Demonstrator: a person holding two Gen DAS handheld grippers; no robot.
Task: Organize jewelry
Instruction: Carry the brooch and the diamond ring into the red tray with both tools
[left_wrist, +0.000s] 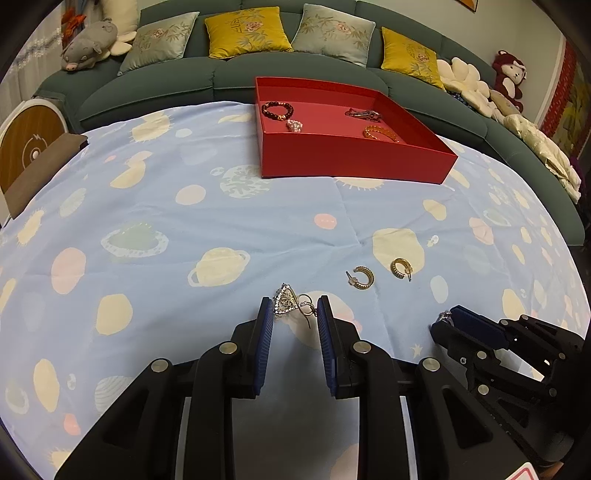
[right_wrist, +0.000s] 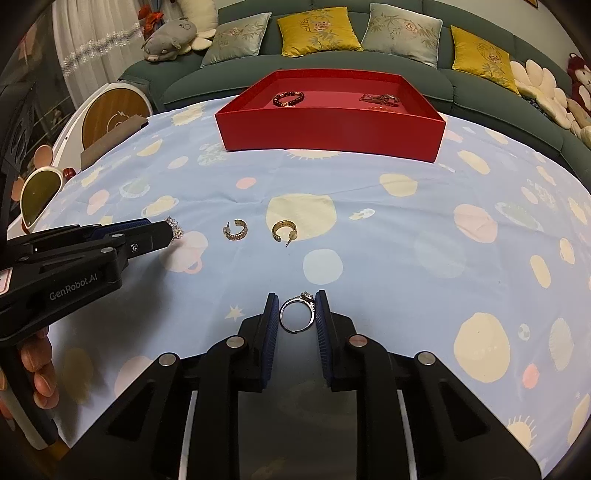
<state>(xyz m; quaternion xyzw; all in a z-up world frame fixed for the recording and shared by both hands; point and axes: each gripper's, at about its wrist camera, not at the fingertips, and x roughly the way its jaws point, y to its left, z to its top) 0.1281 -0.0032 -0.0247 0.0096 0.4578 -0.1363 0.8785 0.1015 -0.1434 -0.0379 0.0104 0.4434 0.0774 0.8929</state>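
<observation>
Worktop under a planet-print blue cloth (left_wrist: 184, 221), red tray (left_wrist: 354, 158) at twelve o'clock before a green sofa (left_wrist: 155, 85); left hand-held gripper (left_wrist: 295, 308) clamps a crystal earring (left_wrist: 286, 302), right hand-held gripper (right_wrist: 295, 312) closes around a ring (right_wrist: 297, 314).

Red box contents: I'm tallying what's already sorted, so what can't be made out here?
- Right wrist view: the red box's near wall hides most of its floor; only the bead bracelet and a dark tangle show.
- Left wrist view: that tangle is too small to identify.
- Left wrist view: the right gripper's pads hide most of the ring it holds.
</observation>
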